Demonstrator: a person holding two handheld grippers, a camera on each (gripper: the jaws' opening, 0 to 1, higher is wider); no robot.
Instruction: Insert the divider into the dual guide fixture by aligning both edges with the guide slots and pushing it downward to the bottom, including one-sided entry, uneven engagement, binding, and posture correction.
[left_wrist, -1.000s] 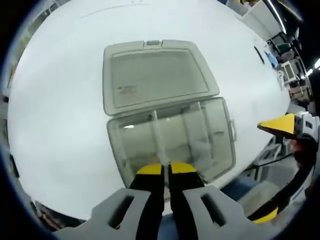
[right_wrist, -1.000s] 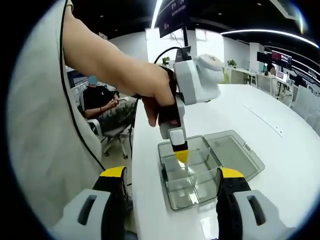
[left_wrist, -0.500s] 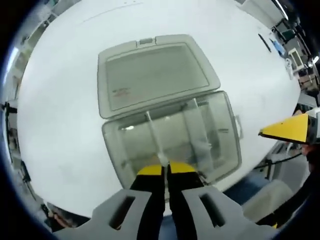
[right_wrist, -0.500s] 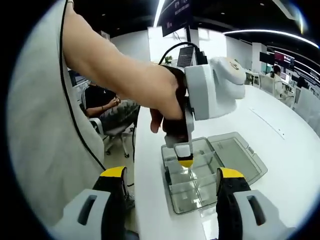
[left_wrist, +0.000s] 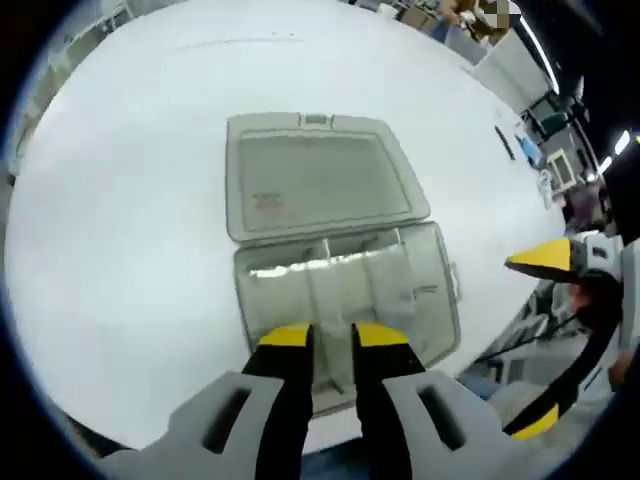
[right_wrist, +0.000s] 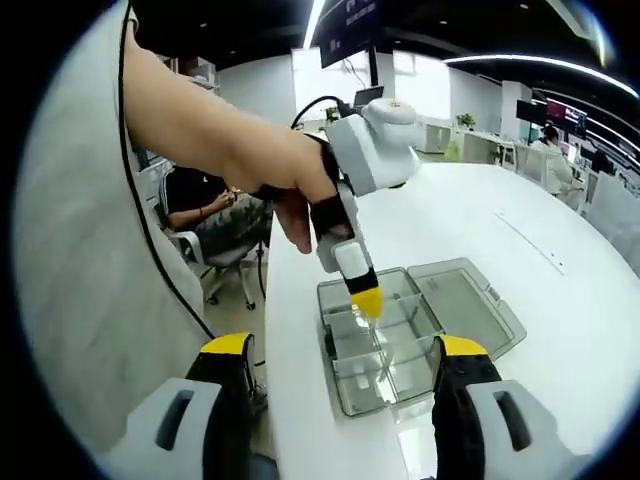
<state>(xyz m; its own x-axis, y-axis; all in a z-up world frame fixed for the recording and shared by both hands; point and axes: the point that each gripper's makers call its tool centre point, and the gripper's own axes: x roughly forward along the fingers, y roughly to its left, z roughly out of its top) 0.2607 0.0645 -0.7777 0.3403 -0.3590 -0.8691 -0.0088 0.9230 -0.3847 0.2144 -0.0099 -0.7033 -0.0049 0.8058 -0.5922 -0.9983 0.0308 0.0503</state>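
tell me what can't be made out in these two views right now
- Left gripper view: the clear box's near wall is covered by the left gripper, so the divider's lower end is hidden.
- Right gripper view: the dividers are transparent and small; whether both edges sit in the slots cannot be told.
- Left gripper view: the label on the open lid is too small to read.
- Right gripper view: the right gripper's body is cut off by the bottom edge.

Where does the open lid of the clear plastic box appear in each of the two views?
Left gripper view: the open lid of the clear plastic box lies upper centre, above the box's compartments.
Right gripper view: the lid lies right of centre, to the right of the compartments.
Shared landmark: the white table, on which the box rests.
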